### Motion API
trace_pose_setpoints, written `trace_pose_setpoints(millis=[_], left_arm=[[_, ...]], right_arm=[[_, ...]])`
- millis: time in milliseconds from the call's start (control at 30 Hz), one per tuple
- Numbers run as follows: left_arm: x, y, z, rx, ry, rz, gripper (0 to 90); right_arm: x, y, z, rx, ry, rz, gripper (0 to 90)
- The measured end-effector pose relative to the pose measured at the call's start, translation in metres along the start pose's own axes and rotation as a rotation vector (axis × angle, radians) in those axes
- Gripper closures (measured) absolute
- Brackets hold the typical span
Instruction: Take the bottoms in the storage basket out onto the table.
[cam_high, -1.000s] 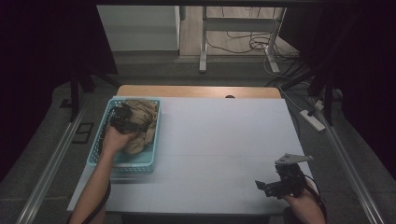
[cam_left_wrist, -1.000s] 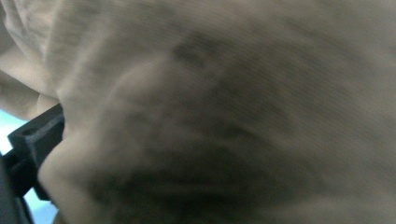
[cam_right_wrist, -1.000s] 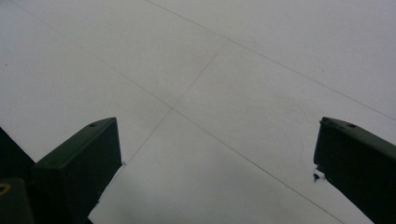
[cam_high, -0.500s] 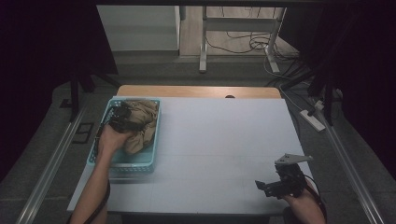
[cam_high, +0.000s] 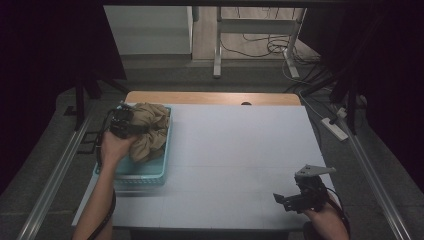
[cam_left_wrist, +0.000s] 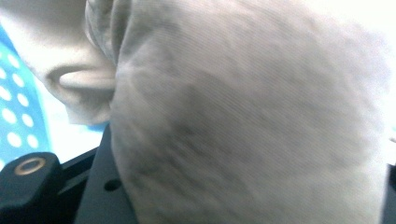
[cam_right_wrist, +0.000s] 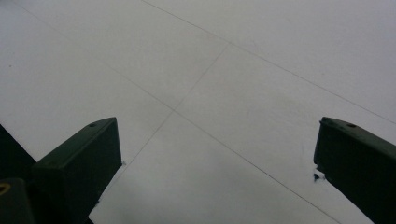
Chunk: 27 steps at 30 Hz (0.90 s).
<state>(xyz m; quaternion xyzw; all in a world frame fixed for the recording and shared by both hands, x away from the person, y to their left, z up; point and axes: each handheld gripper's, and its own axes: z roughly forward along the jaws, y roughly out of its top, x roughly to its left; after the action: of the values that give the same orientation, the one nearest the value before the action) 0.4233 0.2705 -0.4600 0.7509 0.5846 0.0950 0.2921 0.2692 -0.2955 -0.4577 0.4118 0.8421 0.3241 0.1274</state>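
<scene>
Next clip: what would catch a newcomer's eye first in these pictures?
The crumpled tan cloth bulging out of the light blue basket at the table's left edge, with the left tool clamped on it; its jaws have just been closing. Across the white table, the right tool waits near the front right corner, jaws wide apart over bare surface.

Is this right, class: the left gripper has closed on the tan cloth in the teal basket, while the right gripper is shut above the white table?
Not quite. The right gripper is open: the right gripper view shows its jaws wide apart over the white table. The left gripper has indeed just closed on the tan cloth in the teal basket.
</scene>
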Motion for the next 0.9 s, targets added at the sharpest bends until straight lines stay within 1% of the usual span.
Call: trace_pose_setpoints(millis=[67,167,367,500,600,667,900], left_arm=[[0.000,0.000,-0.006,-0.033,-0.019,0.014,54.6],[-0.002,0.000,-0.015,-0.066,-0.032,0.031,56.3],[-0.008,0.003,-0.029,-0.097,-0.026,0.053,56.9],[-0.013,0.006,-0.041,-0.131,-0.026,0.079,56.9],[-0.018,0.008,-0.051,-0.161,-0.037,0.087,56.9],[-0.022,0.010,-0.059,-0.189,-0.054,0.093,56.9],[-0.030,0.013,-0.068,-0.212,-0.072,0.107,56.8]], right_arm=[[0.000,0.000,0.000,-0.002,0.001,-0.001,0.9],[0.000,0.000,-0.001,-0.006,0.003,-0.004,0.9],[0.000,0.000,-0.001,-0.008,0.005,-0.006,0.9],[0.000,0.000,-0.001,-0.011,0.007,-0.006,0.9],[0.000,0.000,-0.001,-0.012,0.009,-0.005,0.9],[0.000,0.000,-0.001,-0.012,0.010,-0.002,0.9],[0.000,0.000,-0.002,-0.013,0.009,-0.001,0.9]])
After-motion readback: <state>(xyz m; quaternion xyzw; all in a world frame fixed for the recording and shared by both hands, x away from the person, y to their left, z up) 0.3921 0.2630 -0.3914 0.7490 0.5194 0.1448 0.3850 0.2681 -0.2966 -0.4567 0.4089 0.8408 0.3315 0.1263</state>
